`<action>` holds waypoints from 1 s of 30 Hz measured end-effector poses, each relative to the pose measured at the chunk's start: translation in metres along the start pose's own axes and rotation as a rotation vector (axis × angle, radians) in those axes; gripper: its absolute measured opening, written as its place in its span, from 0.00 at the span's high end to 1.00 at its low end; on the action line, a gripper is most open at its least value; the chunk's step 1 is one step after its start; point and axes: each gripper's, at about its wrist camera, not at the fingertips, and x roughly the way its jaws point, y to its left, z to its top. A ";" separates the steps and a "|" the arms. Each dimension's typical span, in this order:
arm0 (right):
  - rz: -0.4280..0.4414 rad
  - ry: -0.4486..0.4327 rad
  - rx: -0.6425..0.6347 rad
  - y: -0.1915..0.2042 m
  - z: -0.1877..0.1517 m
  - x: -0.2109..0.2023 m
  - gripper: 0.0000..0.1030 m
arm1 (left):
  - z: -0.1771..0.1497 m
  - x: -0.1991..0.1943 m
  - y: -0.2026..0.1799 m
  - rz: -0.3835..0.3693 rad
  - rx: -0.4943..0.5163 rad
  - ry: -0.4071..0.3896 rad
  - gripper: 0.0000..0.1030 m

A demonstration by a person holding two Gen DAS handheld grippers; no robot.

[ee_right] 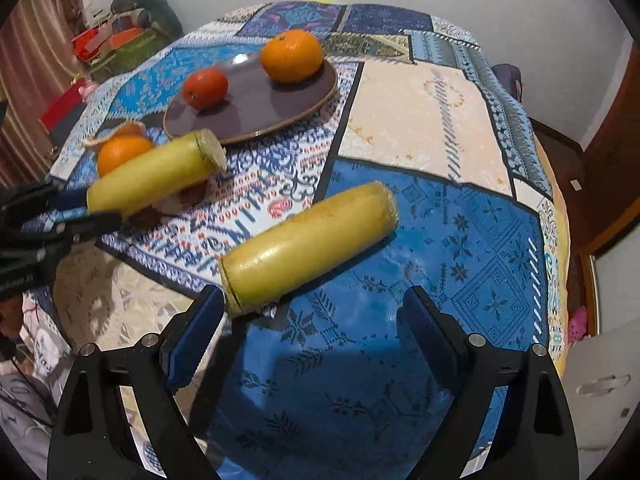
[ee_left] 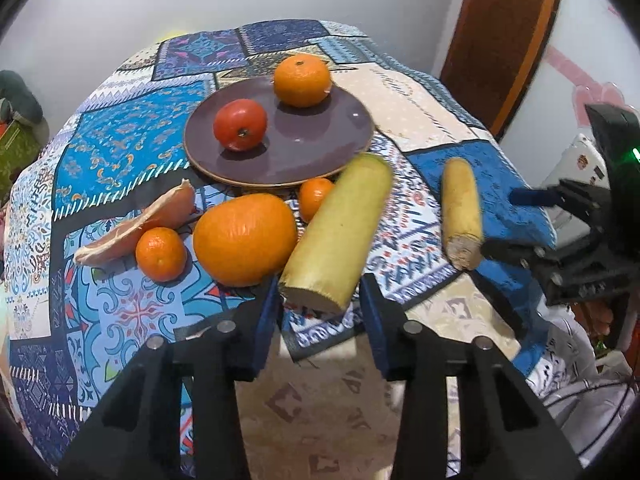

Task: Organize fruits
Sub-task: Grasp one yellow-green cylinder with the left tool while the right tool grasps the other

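A patchwork tablecloth (ee_left: 132,148) covers the table. Toward its far side sits a purple plate (ee_left: 312,148) holding a red tomato (ee_left: 240,125) and a tangerine (ee_left: 302,80). Just off the plate's near rim lie a large orange (ee_left: 245,239), two small tangerines (ee_left: 161,254) (ee_left: 315,197) and a piece of peel (ee_left: 136,226).

The left gripper (ee_left: 320,300) pinches the cut near end of a yellow-green sugarcane piece (ee_left: 340,232), which seems lifted and tilted toward the plate, though blur makes this uncertain. No earlier frame shows its jaws.

The right gripper (ee_right: 316,312) stands spread wide near the table's near edge, with a second sugarcane piece (ee_right: 308,244) lying on a blue patch, its near end just beside the left finger (ee_right: 196,332), not gripped.
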 end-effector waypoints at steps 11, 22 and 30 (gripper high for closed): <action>0.002 -0.027 0.053 0.000 0.019 0.006 0.12 | -0.005 0.003 -0.042 -0.068 0.129 0.048 0.68; 0.023 -0.002 0.110 -0.002 0.029 0.029 0.32 | 0.005 0.003 -0.043 -0.062 0.118 0.053 0.68; 0.021 -0.043 -0.016 0.009 0.028 0.021 0.58 | 0.018 0.018 -0.047 -0.096 0.120 0.089 0.67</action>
